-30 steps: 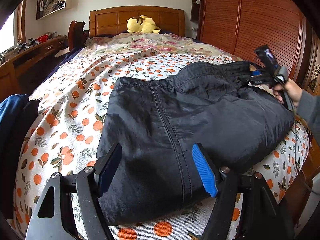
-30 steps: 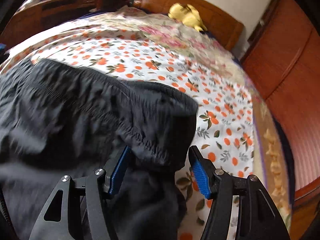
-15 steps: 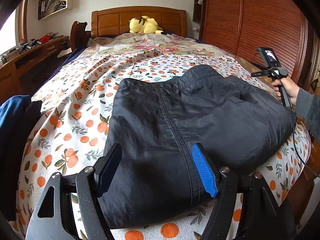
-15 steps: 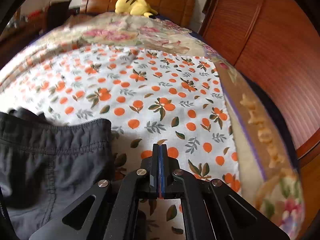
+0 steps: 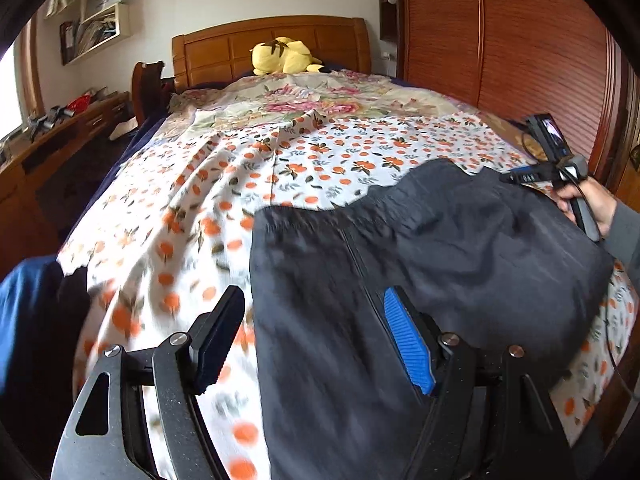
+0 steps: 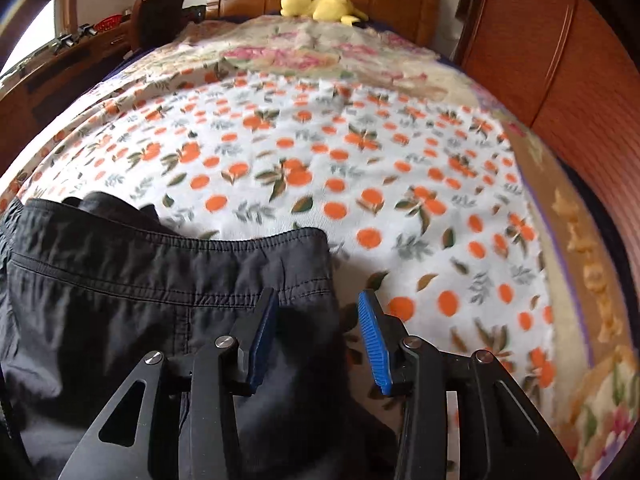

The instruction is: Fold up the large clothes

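1. black trousers (image 5: 400, 264) lie folded on the orange-print sheet (image 5: 208, 208) at the near end of the bed (image 5: 272, 40); waistband edge faces the headboard; in the right wrist view the waistband corner (image 6: 308, 240) lies flat on the sheet
2. right gripper (image 6: 316, 340) sits over that corner; half a second ago its jaws were pressed together over bare sheet, now they have just been opening to a middling gap; the trouser edge lies under and between the jaws, but the pads do not press it, so nothing is held
3. left gripper (image 5: 316, 340) hangs wide with nothing gripped, same gap as a second ago; compared with then its view has slid sideways, so its left finger (image 5: 220, 340) is now over bare sheet and its right finger (image 5: 408, 344) over the cloth; frame is blurred
4. the person's hand (image 5: 588, 200) holds the right gripper's handle at the far right edge of the trousers
5. judgement: the last fold looks laid down and let go; both grippers seem to be lining up on the outer edges for a next grab or a smoothing pass; the right one looks nearer a re-grip at the waistband
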Demonstrator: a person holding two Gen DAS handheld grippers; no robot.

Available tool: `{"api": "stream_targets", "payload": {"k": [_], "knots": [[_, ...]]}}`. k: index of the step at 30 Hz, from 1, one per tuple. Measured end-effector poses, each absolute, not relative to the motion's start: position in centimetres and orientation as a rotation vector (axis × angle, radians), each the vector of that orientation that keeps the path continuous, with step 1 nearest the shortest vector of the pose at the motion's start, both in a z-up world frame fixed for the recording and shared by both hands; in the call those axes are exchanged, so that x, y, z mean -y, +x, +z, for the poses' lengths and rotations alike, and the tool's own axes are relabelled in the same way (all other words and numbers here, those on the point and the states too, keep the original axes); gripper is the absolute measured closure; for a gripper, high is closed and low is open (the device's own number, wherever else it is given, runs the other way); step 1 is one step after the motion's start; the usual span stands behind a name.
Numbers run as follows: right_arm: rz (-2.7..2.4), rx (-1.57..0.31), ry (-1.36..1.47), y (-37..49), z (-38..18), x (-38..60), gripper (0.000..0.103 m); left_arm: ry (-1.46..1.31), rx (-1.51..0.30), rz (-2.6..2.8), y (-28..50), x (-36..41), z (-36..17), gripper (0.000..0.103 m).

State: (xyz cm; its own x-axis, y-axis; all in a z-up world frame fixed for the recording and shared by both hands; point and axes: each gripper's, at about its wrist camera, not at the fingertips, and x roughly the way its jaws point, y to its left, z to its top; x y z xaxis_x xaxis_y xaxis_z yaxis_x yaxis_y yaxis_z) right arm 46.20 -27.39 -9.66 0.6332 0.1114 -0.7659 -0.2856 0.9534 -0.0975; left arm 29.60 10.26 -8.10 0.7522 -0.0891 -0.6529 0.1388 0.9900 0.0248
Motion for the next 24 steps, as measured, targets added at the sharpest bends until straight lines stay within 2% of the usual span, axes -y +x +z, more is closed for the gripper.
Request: {"api": "stream_targets", "payload": {"k": [9,17,18,19,20,21,22,24], "knots": [[0.269,-0.858,-0.118,47.3,-11.6,28.7,0.060,0.077,-0.883,-0.124,41.2,-11.1,-11.9,0.035],[0.265,-0.845,-0.128,46.7,-12.0,27.9,0.060,0.004,-1.003,-0.053,46.0,-13.6,-14.8,0.035],[0.269,-0.842,-0.128,46.6,-11.9,27.9,0.064,-0.021,-1.012,-0.062,46.2,-13.9,-15.1,0.038],[0.285,-0.839,-0.133,46.4,-11.8,27.7,0.067,-0.043,-1.017,-0.080,46.4,-14.0,-15.2,0.049],[0.299,-0.835,-0.147,46.1,-11.6,27.4,0.076,-0.057,-1.027,-0.095,46.6,-14.0,-15.4,0.064],[0.303,-0.823,-0.166,45.8,-11.3,27.2,0.085,-0.058,-1.035,-0.095,46.6,-13.9,-15.5,0.070],[0.310,-0.811,-0.180,45.5,-11.0,27.0,0.088,-0.042,-1.042,-0.080,46.6,-13.8,-15.7,0.080],[0.316,-0.780,-0.201,45.0,-10.2,27.0,0.093,-0.012,-1.035,-0.085,46.5,-13.3,-15.5,0.087]]}}
